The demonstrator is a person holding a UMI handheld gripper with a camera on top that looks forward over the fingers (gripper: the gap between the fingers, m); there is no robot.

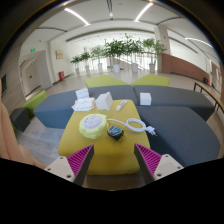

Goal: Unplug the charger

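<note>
A yellow square table [108, 148] stands just ahead of my fingers. On it lies a white round power strip or socket block [94, 126] with a black charger [116, 132] next to it. A white plug with a cable [137, 125] lies to the right of the black one. My gripper [113, 160] is open, with both magenta pads [82, 158] spread wide above the table's near edge. Nothing is between the fingers.
White boxes and papers [92, 102] lie on the table's far side, with a white block [145, 98] on the grey seat behind. Grey sofa seats [185, 125] surround the table. Potted plants [125, 48] stand far beyond.
</note>
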